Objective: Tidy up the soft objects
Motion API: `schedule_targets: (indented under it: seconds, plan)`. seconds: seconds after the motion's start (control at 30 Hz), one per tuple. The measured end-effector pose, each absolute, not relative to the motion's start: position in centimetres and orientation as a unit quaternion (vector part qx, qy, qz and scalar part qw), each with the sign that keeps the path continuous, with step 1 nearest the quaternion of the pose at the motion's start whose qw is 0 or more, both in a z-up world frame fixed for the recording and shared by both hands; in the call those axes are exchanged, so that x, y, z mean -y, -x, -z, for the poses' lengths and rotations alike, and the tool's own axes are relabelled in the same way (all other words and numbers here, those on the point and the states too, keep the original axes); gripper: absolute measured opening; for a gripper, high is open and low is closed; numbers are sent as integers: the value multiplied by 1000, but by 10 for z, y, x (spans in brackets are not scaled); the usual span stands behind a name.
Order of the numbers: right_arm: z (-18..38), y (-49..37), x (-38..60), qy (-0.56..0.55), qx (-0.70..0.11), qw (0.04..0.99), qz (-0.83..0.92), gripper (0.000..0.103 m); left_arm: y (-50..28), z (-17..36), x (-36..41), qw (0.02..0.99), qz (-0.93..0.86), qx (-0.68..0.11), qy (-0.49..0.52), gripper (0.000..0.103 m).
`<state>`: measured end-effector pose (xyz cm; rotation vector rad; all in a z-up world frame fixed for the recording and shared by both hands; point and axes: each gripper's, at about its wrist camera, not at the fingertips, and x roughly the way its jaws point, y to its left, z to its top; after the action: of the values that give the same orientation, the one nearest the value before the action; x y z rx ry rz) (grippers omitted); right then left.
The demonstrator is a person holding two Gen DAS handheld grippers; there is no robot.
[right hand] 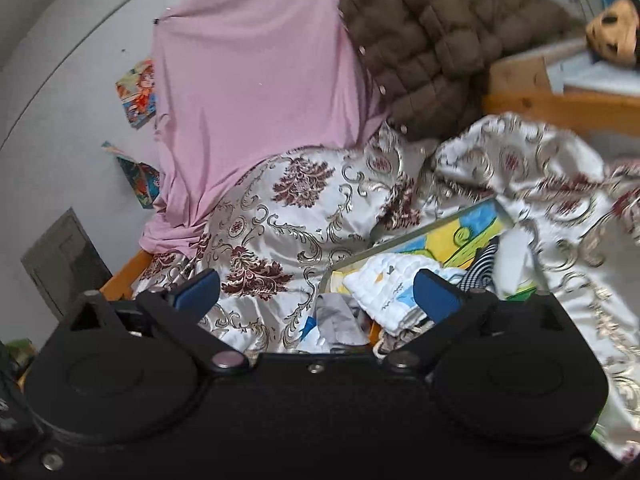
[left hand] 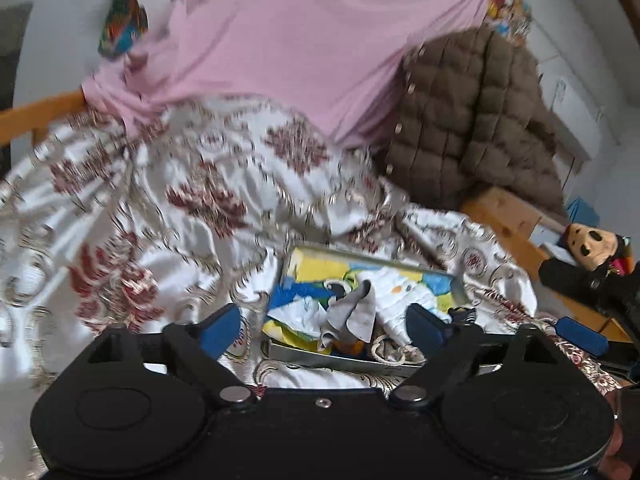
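A shallow tin box (left hand: 362,255) with a bright yellow and blue lining lies on the patterned bedspread (left hand: 160,200). It holds small soft items: a white printed cloth (left hand: 396,292), a grey cloth (left hand: 356,314) and other pieces. My left gripper (left hand: 322,320) hovers open over the box's near side, with nothing pressed between its blue pads. In the right wrist view the box (right hand: 420,233) sits right of centre, with the white cloth (right hand: 380,286), the grey cloth (right hand: 336,316) and a striped sock (right hand: 480,270) in it. My right gripper (right hand: 316,286) is open and holds nothing.
A pink sheet (left hand: 300,40) hangs behind the bed, with a brown quilted jacket (left hand: 472,120) draped to its right. A wooden bed frame (left hand: 508,216) runs along the right. A plush toy (left hand: 592,240) lies beyond it. Colourful pictures (right hand: 138,92) hang on the wall.
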<state>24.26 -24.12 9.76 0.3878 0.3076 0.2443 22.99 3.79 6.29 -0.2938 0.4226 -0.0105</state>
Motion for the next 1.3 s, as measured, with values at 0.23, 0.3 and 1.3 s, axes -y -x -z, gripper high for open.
schedule_targets:
  seconds: [0.23, 0.3, 1.3]
  plan:
    - [-109, -172, 244, -158, -121, 974, -106, 102, -155, -80, -31, 979, 6, -166, 115, 101]
    - [-108, -155, 248, -152, -118, 976, -101, 102, -136, -81, -30, 981, 8, -158, 112, 102]
    - [-90, -49, 245, -64, -107, 991, -58, 102, -38, -48, -21, 981, 5, -161, 106, 102]
